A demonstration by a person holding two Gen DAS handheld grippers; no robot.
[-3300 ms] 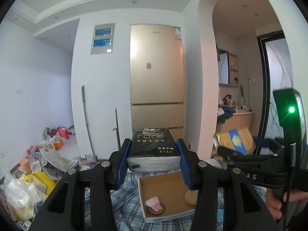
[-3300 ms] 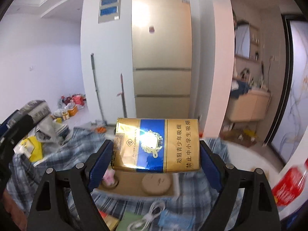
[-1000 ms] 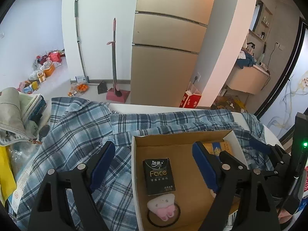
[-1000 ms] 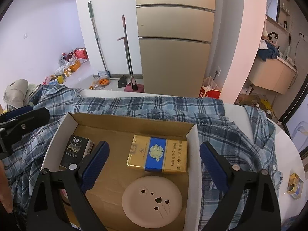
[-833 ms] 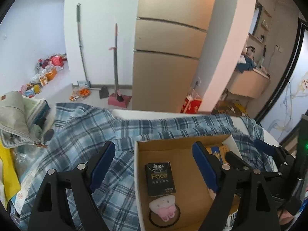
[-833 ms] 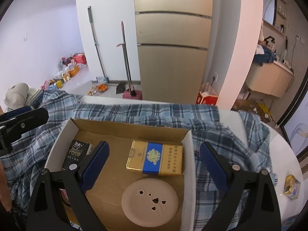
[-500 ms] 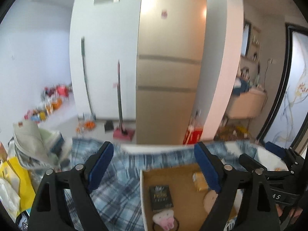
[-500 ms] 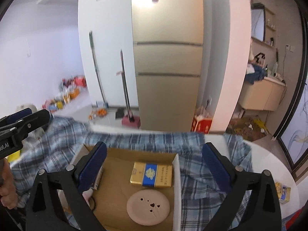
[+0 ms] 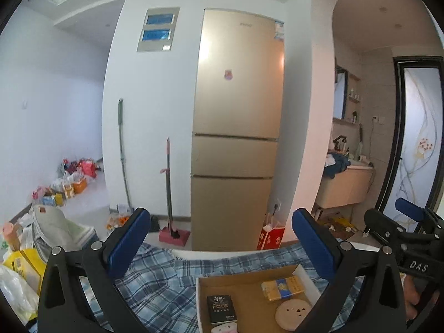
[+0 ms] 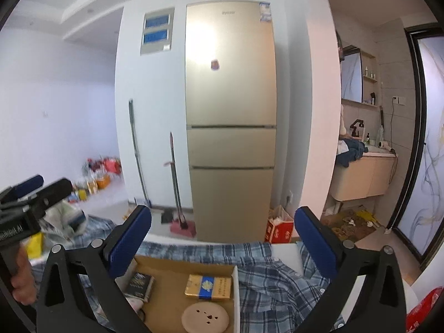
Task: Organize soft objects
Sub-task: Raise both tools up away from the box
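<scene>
Left wrist view: left claw (image 9: 222, 245) spread wide, nothing between its blue pads (image 9: 129, 242), raised above the surface (image 9: 155, 285), which lies under a blue plaid cloth (image 9: 166, 272). On the cloth, an open cardboard box (image 9: 306, 276) holding a black tissue pack (image 9: 221, 308), a gold and blue carton (image 9: 283, 288), a round pink disc (image 9: 293, 311) and a small pink soft item (image 9: 223, 328) at the frame's lower edge. Beyond, a gold fridge (image 9: 238, 127) against a white wall, a mop (image 9: 122, 155) and a broom (image 9: 168, 194) beside it, bags heaped on the floor at far left. Right claw (image 9: 394, 215) seen at far right, held apart from the box.

Right wrist view: right claw (image 10: 223, 238) likewise wide open and empty, above the same box (image 10: 235, 291). Inside, tissue pack (image 10: 140, 283) at left, carton (image 10: 208, 286) in the middle, disc (image 10: 205, 319) nearer the camera. Plaid cloth (image 10: 277, 285) bunched to the right. Fridge (image 10: 230, 116) straight ahead; washbasin cabinet (image 10: 363, 177) through the archway at right. Left claw (image 10: 36, 187) at far left, its opening impossible to judge here.
</scene>
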